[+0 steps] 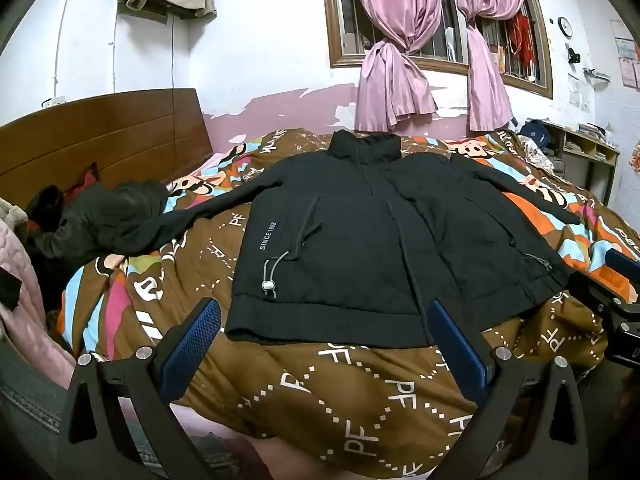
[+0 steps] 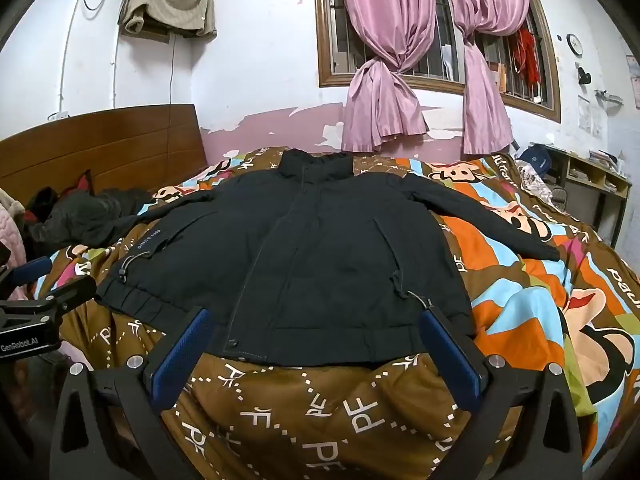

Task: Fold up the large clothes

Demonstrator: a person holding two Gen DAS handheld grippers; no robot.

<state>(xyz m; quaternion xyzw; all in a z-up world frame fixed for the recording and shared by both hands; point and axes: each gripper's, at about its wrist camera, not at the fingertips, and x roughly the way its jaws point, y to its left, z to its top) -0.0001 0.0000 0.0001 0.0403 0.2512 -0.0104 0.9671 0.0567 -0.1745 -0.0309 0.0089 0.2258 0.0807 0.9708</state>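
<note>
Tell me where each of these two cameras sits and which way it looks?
Left wrist view: sits on the left gripper, looking down its open jaws at the black zip-up jacket spread on the patterned brown quilt; the right gripper shows at the right edge.
Right wrist view: sits on the right gripper, jaws open, facing the same jacket; the left gripper shows at the left edge.
Shared: jacket, quilt, pink curtains.

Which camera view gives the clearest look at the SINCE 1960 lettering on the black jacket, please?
The left wrist view: the lettering on the black jacket sits near the centre there, large and readable. In the right wrist view it lies off to the left, smaller and hard to read.
</note>
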